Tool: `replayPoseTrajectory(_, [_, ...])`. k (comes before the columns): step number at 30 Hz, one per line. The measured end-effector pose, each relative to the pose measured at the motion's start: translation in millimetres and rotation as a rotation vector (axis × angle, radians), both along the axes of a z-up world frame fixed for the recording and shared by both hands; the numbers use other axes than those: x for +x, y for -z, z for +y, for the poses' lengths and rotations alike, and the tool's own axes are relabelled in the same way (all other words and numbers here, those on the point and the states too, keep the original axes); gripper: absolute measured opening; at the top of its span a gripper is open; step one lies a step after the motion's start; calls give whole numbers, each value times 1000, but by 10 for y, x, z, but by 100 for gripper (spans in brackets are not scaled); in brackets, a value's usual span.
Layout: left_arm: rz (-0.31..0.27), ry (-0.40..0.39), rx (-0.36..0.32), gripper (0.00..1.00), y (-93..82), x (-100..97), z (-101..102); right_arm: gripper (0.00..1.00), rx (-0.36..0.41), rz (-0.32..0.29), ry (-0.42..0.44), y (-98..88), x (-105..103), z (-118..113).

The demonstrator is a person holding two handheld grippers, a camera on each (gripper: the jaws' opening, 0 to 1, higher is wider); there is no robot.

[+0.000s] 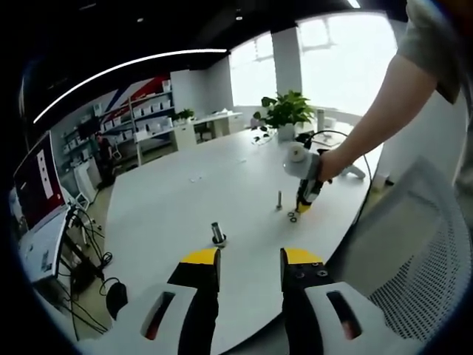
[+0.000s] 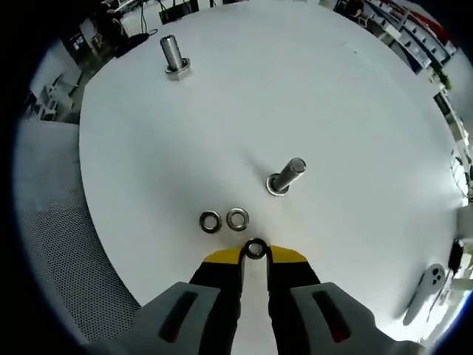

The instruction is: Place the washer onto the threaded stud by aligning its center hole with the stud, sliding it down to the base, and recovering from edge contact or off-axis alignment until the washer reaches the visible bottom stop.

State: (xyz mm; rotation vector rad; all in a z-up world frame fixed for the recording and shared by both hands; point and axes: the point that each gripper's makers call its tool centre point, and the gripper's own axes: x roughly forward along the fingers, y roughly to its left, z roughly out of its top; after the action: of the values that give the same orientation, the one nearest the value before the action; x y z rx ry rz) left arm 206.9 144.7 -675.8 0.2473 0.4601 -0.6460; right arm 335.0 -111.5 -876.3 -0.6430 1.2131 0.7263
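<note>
While your right gripper (image 2: 255, 250) pinches a washer (image 2: 255, 248) at its tips just above the table (image 2: 355, 111), the stud (image 2: 287, 176) stands near ahead, w/ two spare washers (image 2: 223, 220) lying beside. Your left gripper (image 1: 250, 260) hangs spread, holding nothing.

Right gripper (image 2: 255, 254) pinching washer (image 2: 255, 248) near threaded stud (image 2: 287, 176); two washers (image 2: 224, 220) on table (image 2: 355, 111).

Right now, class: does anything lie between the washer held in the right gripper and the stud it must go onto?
Nothing visible does. The washer sits between the right gripper jaws, with bare table up to the stud; two loose washers lie off to the side.
</note>
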Motion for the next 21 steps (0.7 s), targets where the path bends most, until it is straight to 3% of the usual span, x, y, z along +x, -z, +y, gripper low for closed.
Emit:
replayPoseTrajectory(8, [3, 7, -1, 31, 4, -7, -13, 13, 6, 5, 7, -4, -23, -22])
replayPoseTrajectory(21, [9, 25, 0, 32, 18, -19, -43, 13, 88, -57, 26, -289, 90, -17])
